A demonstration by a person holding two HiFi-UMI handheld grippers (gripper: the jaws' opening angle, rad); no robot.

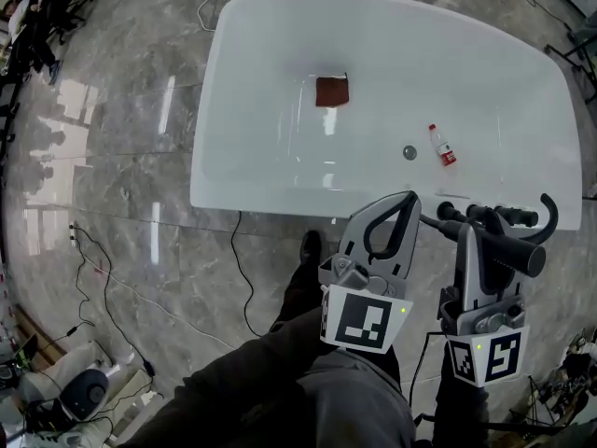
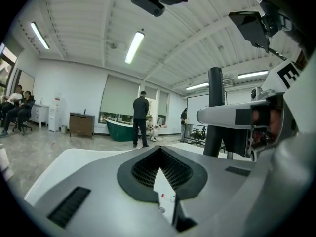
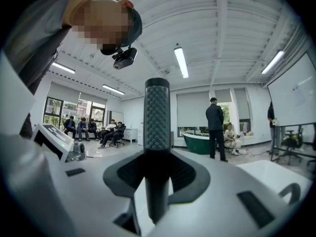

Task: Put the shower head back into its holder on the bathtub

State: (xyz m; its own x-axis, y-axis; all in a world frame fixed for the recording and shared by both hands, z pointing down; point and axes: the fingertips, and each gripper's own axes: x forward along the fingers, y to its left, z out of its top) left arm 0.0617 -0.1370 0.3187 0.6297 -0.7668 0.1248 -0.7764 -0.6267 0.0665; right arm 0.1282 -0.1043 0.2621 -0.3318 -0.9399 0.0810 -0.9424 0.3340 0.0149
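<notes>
**Right gripper view: shower head (image 3: 157,117) clamped by its handle**

The right gripper (image 3: 157,177) grips the dark, knurled handle, near the black fittings (image 1: 485,215) on the bathtub (image 1: 213,157) rim. The handle looks rigid, fairly light and textured enough not to slip. The left gripper (image 1: 408,202) is closed on nothing.

I see dark trousers (image 1: 297,301), a black shoe (image 1: 311,247), and a grey left hand-held gripper (image 1: 408,197) and right hand-held gripper (image 1: 469,226), each with a black-and-white marker cube (image 1: 364,320).
</notes>
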